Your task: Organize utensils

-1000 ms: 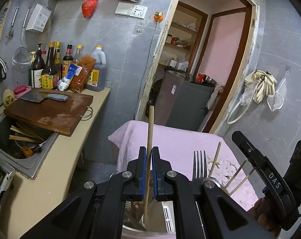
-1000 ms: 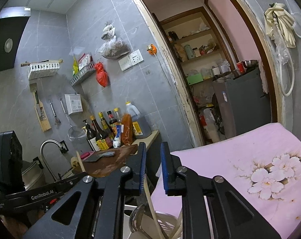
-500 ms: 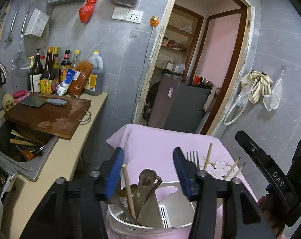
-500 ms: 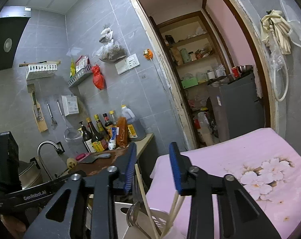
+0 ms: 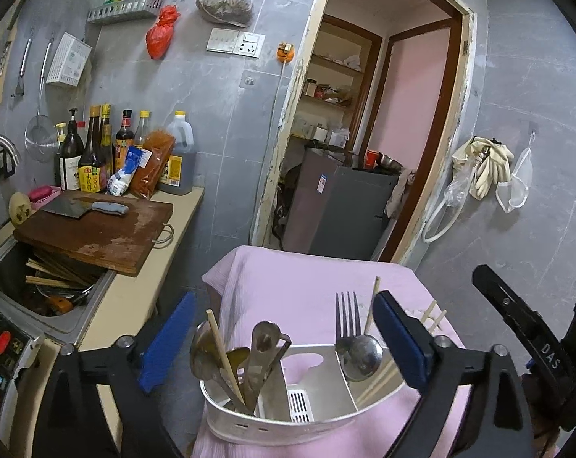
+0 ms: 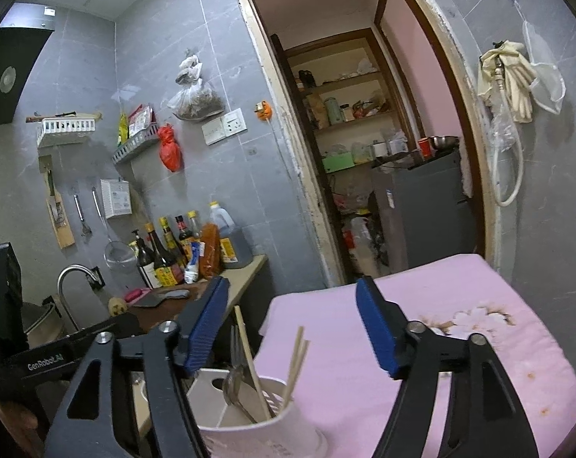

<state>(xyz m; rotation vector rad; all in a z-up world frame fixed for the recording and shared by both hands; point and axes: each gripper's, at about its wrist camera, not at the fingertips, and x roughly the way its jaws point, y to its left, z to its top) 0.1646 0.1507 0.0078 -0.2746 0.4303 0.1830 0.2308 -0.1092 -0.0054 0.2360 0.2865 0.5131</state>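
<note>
My left gripper (image 5: 284,343) jaws just opened wide — chopstick (image 5: 223,347) released, now leaning in left compartment of utensil holder (image 5: 288,425) on pink-covered table (image 5: 307,278). My right gripper (image 6: 291,328) also just opened, empty, above holder — both drops look done.

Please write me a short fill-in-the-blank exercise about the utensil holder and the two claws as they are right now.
1. The utensil holder stands on a ____ cloth.
2. The fork stands with its prongs pointing ____.
3. The left claw has just been opening, and its jaws grip ____.
4. On the cutting board lies a ____.

Missing words: pink; up; nothing; cleaver
</note>
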